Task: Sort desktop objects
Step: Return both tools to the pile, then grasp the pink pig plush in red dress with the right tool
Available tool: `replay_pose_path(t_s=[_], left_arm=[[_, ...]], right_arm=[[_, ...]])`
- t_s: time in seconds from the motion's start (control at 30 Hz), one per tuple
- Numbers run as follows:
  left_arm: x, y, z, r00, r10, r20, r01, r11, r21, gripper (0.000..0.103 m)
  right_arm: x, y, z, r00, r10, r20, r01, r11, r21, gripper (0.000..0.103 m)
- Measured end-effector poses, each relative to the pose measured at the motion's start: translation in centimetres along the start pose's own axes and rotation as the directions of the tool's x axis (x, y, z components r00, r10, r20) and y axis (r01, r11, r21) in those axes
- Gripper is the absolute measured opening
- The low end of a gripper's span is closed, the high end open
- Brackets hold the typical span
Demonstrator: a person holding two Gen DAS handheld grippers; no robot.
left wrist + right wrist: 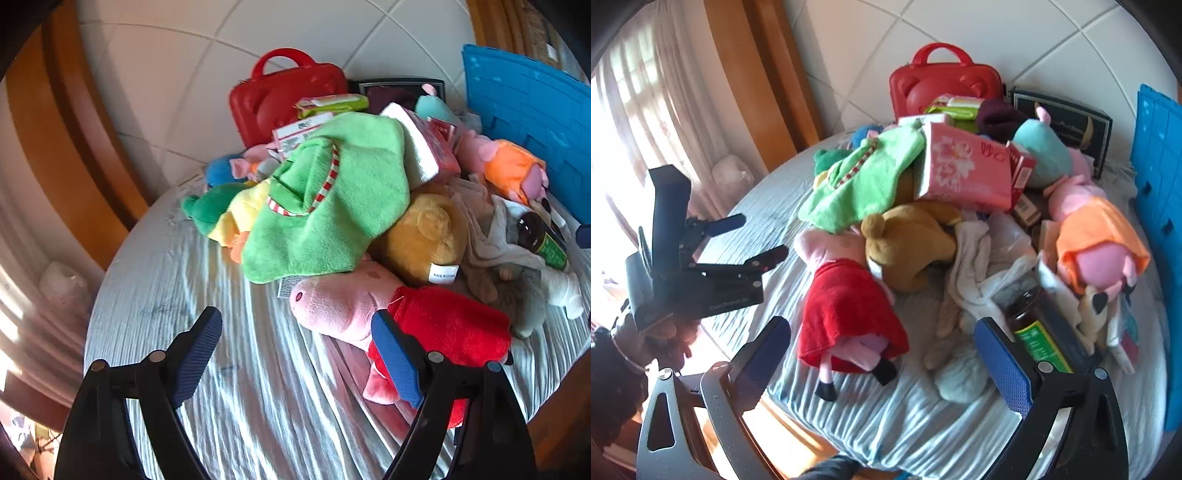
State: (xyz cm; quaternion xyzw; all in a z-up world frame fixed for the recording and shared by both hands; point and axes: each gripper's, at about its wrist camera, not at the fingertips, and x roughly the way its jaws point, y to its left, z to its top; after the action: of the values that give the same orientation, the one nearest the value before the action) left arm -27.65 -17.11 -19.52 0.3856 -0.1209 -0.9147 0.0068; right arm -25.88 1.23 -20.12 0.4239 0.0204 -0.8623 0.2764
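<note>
A heap of toys and packets lies on a round table under a pale striped cloth. A pink pig plush in a red dress lies at the heap's near edge. My left gripper is open just in front of the pig's snout, its right finger overlapping the pig's neck. My right gripper hangs open above the pig's dress and legs. Its right finger stands by a dark bottle with a green label. The left gripper also shows at the left of the right wrist view, open.
The heap holds a green plush cloth, a tan bear, a pink tissue pack, a pig in orange and pale rags. A red case, a black box and a blue crate stand behind.
</note>
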Motion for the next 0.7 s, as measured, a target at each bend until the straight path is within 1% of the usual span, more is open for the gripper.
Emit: replay_pose_path(t_s=[0.03, 0.1, 0.17, 0.2, 0.27, 0.33, 0.37, 0.4, 0.43, 0.47, 0.53, 0.57, 0.63, 0.7], left_arm=[[0.7, 0.2, 0.0, 0.999, -0.032, -0.003, 0.033, 0.999, 0.027, 0.083], [2.2, 0.8, 0.1, 0.993, -0.119, -0.020, 0.120, 0.991, 0.064, 0.083], [3.7, 1.2, 0.2, 0.985, -0.170, -0.042, 0.173, 0.983, 0.064, 0.083], [4.4, 1.4, 0.1, 0.974, -0.219, -0.055, 0.222, 0.974, 0.055, 0.083], [5.7, 1.6, 0.1, 0.960, -0.271, -0.071, 0.274, 0.961, 0.035, 0.083], [6.4, 1.9, 0.1, 0.941, -0.333, -0.055, 0.334, 0.943, 0.009, 0.083], [6.7, 2.0, 0.2, 0.932, -0.358, -0.053, 0.358, 0.934, -0.006, 0.086], [7.1, 2.0, 0.3, 0.927, -0.372, -0.056, 0.371, 0.928, -0.019, 0.089], [7.4, 2.0, 0.2, 0.926, -0.373, -0.055, 0.372, 0.928, -0.026, 0.098], [7.6, 2.1, 0.1, 0.927, -0.373, -0.051, 0.372, 0.928, -0.030, 0.102], [7.6, 2.5, 0.0, 0.917, -0.395, -0.053, 0.394, 0.918, -0.042, 0.102], [7.5, 2.9, -0.1, 0.915, -0.401, -0.052, 0.399, 0.916, -0.043, 0.102], [7.2, 3.3, -0.6, 0.912, -0.406, -0.052, 0.404, 0.914, -0.040, 0.102], [7.0, 3.5, -0.7, 0.911, -0.407, -0.062, 0.406, 0.913, -0.030, 0.102]], right_arm=[[0.8, 0.4, -0.3, 1.000, -0.003, -0.013, 0.003, 1.000, 0.013, 0.102], [2.1, 1.1, -0.8, 0.999, -0.007, -0.039, 0.009, 0.999, 0.050, 0.102], [3.4, 1.6, -1.3, 0.998, -0.019, -0.059, 0.024, 0.996, 0.088, 0.102], [3.9, 1.8, -1.5, 0.997, -0.028, -0.065, 0.034, 0.994, 0.104, 0.102], [4.8, 2.3, -2.0, 0.996, -0.046, -0.074, 0.055, 0.990, 0.132, 0.102], [5.6, 2.6, -2.5, 0.995, -0.055, -0.085, 0.068, 0.985, 0.157, 0.102], [6.1, 2.8, -2.7, 0.994, -0.067, -0.091, 0.082, 0.983, 0.162, 0.102], [6.6, 3.0, -2.8, 0.992, -0.082, -0.100, 0.098, 0.982, 0.164, 0.102], [7.1, 3.1, -3.0, 0.990, -0.089, -0.110, 0.107, 0.980, 0.167, 0.102], [7.6, 3.1, -3.0, 0.988, -0.094, -0.120, 0.114, 0.979, 0.171, 0.102], [8.3, 3.2, -2.8, 0.986, -0.110, -0.127, 0.131, 0.976, 0.175, 0.102], [8.6, 3.2, -2.7, 0.985, -0.118, -0.128, 0.139, 0.975, 0.170, 0.102], [9.7, 3.2, -2.5, 0.979, -0.136, -0.155, 0.158, 0.977, 0.143, 0.102], [10.8, 3.1, -2.5, 0.975, -0.122, -0.186, 0.147, 0.981, 0.129, 0.102]])
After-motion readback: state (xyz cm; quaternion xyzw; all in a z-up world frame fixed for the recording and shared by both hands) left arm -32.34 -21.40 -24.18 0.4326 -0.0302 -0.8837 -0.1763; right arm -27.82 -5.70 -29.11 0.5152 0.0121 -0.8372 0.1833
